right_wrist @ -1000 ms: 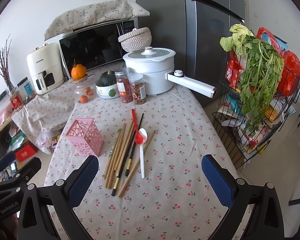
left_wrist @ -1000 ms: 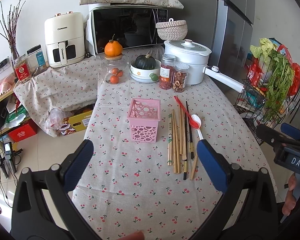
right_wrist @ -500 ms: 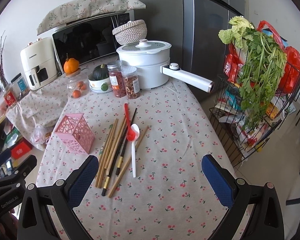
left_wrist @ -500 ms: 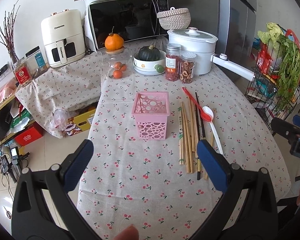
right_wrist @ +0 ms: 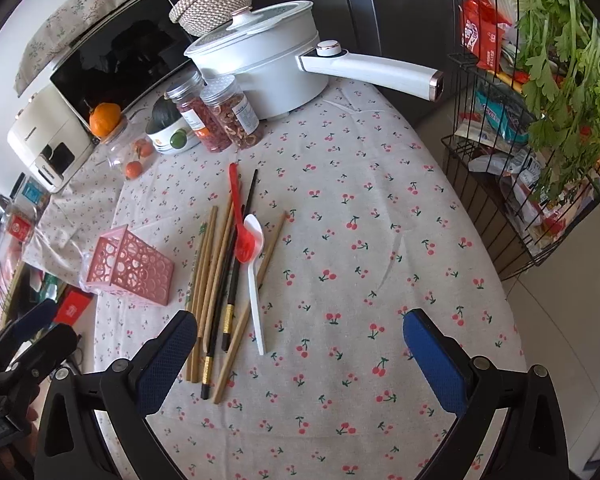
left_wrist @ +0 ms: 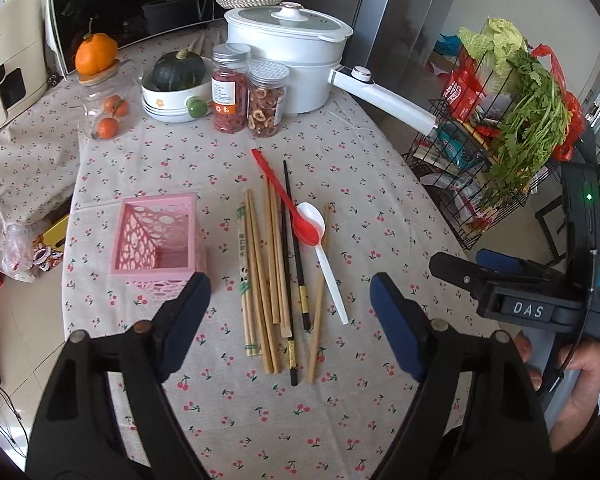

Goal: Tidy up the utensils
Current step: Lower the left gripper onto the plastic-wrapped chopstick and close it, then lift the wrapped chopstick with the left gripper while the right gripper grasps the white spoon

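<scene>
A pink perforated utensil basket [left_wrist: 156,240] [right_wrist: 130,266] stands empty on the cherry-print tablecloth [left_wrist: 228,408]. Right of it lie several wooden chopsticks [left_wrist: 260,280] [right_wrist: 206,280], black chopsticks [left_wrist: 296,256] [right_wrist: 230,280], a red spoon [left_wrist: 296,212] [right_wrist: 240,224] and a white spoon [left_wrist: 326,256] [right_wrist: 255,280]. My left gripper [left_wrist: 290,324] is open and empty, hovering above the near ends of the chopsticks. My right gripper [right_wrist: 300,354] is open and empty above the cloth, just right of the utensils; it also shows at the right of the left wrist view [left_wrist: 528,292].
At the back stand a white pot with a long handle [left_wrist: 296,56] [right_wrist: 268,68], two jars [left_wrist: 248,92] [right_wrist: 220,120], a bowl with a squash [left_wrist: 176,84], a jar with oranges [left_wrist: 104,92], a microwave [left_wrist: 132,4] and an air fryer [left_wrist: 8,60]. A wire rack with greens [left_wrist: 512,128] [right_wrist: 540,120] stands off the table's right edge.
Both grippers have moved forward and down toward the table, so the utensils and basket look much nearer. Both stay open. Nothing on the table has moved.
</scene>
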Motion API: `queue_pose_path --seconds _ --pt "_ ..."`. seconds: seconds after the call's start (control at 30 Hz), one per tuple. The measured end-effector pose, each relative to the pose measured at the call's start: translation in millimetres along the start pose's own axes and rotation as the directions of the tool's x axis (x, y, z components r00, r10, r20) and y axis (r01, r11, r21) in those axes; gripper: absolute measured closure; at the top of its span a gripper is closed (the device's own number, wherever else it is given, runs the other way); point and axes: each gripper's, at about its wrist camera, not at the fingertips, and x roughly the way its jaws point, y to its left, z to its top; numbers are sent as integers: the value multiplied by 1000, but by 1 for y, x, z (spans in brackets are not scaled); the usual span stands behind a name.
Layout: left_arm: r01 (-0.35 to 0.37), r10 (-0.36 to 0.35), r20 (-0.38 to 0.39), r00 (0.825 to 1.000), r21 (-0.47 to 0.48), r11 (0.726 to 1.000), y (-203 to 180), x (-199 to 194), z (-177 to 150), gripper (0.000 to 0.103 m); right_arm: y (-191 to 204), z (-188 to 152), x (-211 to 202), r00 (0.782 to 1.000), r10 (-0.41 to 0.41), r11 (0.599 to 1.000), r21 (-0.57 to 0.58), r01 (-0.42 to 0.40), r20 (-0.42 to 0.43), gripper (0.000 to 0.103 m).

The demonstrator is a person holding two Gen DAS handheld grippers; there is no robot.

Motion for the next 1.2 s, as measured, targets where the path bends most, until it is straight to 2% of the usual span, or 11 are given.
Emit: queue_pose_path --seconds 0.03,0.1,0.17,0.23,0.3,0.4,0.53,0.9,1.07,1.2 --pt "4 -4 -26 1000 -2 1000 -2 11 7 37 -4 3 3 1000 0 1000 13 0 -4 0" --pt "-13 12 -77 997 -11 1000 -3 37 22 59 -14 8 10 1000 8 999 49 -7 -20 0" --pt "-43 40 -114 993 -24 999 -2 61 32 73 -24 13 15 999 28 996 87 -25 -36 0" --pt "-77 72 -149 986 -24 997 -1 83 38 78 -31 16 19 998 46 993 111 -41 -47 0" --pt "-121 116 -188 975 -16 992 0 104 42 92 -35 19 23 997 51 992 120 -44 -56 0" --pt "-219 216 -224 950 12 976 3 129 47 94 -39 20 24 996 60 991 120 -52 -63 0" --pt "-288 285 -266 921 29 957 9 151 51 96 -43 21 22 995 77 990 125 -69 -58 0" --pt "-341 340 -320 884 55 939 13 180 52 98 -41 23 22 994 92 988 129 -85 -50 0" --pt "-345 347 -324 880 65 936 15 182 51 98 -39 23 21 995 82 990 117 -76 -48 0" --pt "-351 359 -346 867 87 932 11 186 47 90 -40 22 22 995 82 990 120 -76 -52 0"
